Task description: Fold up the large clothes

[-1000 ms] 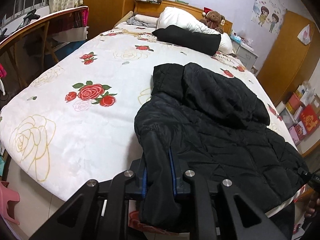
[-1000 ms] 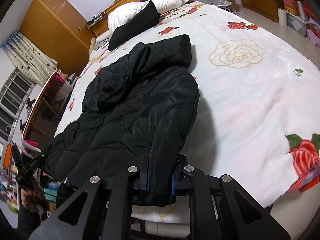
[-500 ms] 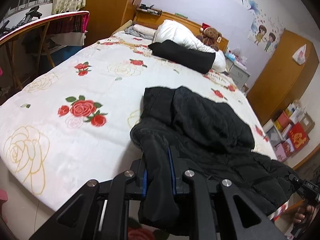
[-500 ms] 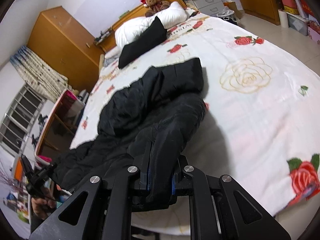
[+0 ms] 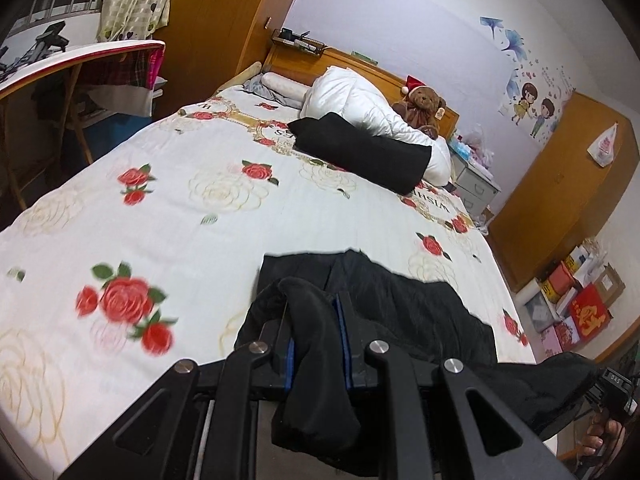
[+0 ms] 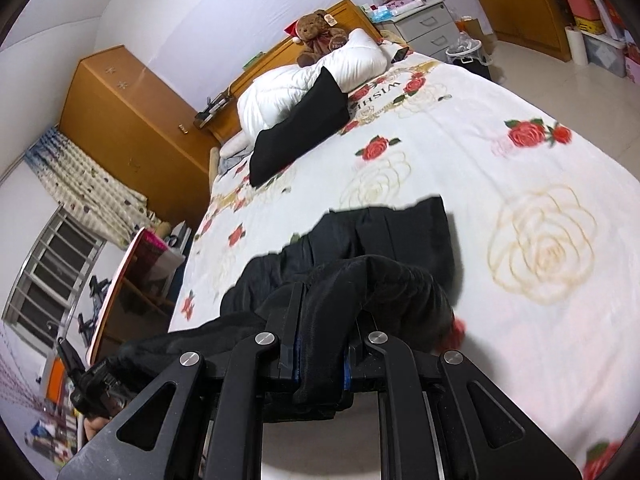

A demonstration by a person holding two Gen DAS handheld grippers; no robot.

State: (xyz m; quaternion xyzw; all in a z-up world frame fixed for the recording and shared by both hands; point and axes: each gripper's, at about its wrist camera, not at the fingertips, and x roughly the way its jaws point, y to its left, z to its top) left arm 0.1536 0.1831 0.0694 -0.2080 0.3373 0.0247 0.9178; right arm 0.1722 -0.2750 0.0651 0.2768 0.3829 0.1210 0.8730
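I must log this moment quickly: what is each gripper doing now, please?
Left gripper: closed on the black jacket.
Right gripper: closed on the same jacket.

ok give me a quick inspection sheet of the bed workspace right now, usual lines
surface: bed with rose-print cover, mostly bare.
job's things: black padded jacket, near edge lifted off the bed, far part lying on it.
clutter: black folded cloth, white duvet, teddy bear at the headboard.
grippers: left gripper and right gripper each shut on jacket fabric.
cables: nothing seen.
surroundings: wooden wardrobe, drawer unit, boxes on the floor.
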